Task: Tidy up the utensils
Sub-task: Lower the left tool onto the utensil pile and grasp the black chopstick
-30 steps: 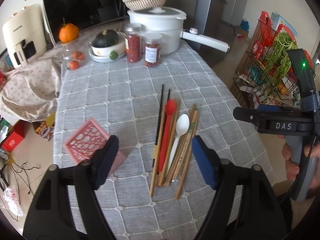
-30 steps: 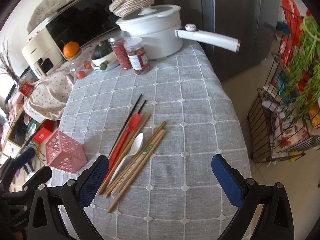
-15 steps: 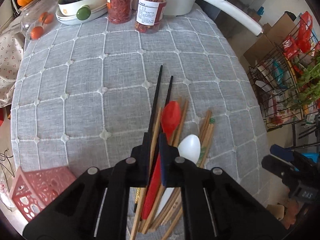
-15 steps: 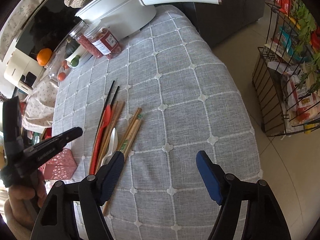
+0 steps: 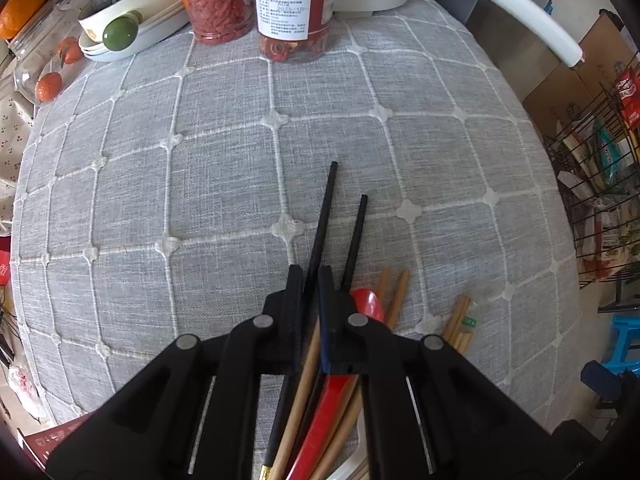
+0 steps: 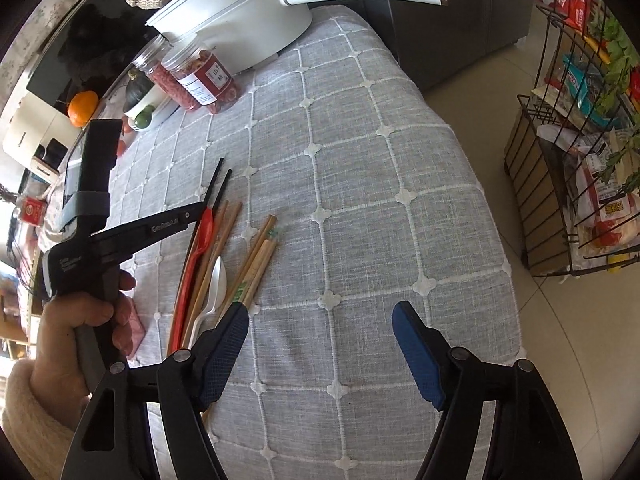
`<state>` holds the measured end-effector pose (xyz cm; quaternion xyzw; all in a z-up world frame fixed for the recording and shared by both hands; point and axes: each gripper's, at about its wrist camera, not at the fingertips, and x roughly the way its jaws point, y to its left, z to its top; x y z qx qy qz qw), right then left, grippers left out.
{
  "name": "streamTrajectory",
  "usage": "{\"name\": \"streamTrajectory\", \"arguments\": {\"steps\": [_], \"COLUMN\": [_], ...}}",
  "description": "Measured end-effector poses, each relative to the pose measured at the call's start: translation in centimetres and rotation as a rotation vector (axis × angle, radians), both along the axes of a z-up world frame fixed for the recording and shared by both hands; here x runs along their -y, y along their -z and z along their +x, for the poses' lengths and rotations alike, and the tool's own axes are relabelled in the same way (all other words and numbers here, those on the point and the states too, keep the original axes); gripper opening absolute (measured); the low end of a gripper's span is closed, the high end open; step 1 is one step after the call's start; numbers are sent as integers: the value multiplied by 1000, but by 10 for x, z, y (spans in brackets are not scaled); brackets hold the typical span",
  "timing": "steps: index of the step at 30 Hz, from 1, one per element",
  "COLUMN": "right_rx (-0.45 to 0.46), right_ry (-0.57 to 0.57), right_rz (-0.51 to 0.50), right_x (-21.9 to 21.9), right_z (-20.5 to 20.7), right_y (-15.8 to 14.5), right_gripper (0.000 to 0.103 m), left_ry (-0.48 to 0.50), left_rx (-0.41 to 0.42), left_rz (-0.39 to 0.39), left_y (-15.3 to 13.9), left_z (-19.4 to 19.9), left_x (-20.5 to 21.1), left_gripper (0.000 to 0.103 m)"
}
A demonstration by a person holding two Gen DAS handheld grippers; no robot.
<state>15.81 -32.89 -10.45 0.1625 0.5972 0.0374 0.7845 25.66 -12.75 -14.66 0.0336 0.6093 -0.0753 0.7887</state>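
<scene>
A bundle of utensils lies on the grey checked tablecloth point(image 5: 224, 184): two black chopsticks, a red spoon point(image 6: 202, 228), a white spoon point(image 6: 216, 284) and several wooden chopsticks point(image 6: 256, 264). My left gripper point(image 5: 310, 280) points steeply down onto the bundle's left side. It is shut on the left black chopstick point(image 5: 326, 200), whose far end sticks out beyond the fingertips. The second black chopstick point(image 5: 356, 232) lies just to its right, and the red spoon point(image 5: 370, 300) peeks out beside the right finger. My right gripper point(image 6: 320, 332) hovers open over bare cloth right of the bundle, with nothing between its blue pads.
At the table's far end stand a white pot point(image 6: 240, 12) with a long handle, two jars point(image 5: 296, 4) and a bowl with a squash point(image 5: 128, 20). A pink holder point(image 6: 136, 328) shows behind the hand. A wire rack point(image 6: 560, 200) stands on the floor beyond the right table edge.
My left gripper dropped onto the bundle and went from wide open to shut on a black chopstick. The right gripper sank a little and its jaws narrowed somewhat.
</scene>
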Motion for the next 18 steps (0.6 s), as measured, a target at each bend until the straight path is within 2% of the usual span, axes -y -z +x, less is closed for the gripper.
{"name": "streamTrajectory", "arguments": {"steps": [3,7,18], "right_rx": [-6,-7,-27], "right_ry": [4,-4,-64], "right_rz": [-1,-4,-24], "right_x": [2,1,-34], "right_z": [1,3,9], "right_y": [3,6,25], "right_gripper": [76,76,75], "left_ry": [-17,-8,59], "left_rx": [12,33,229], "left_rz": [-10,20,-99], "left_y": [-2,-10,-98], "left_z": [-1,-10,-100], "left_x": [-5,-8,-48], "left_gripper": [9,7,7]}}
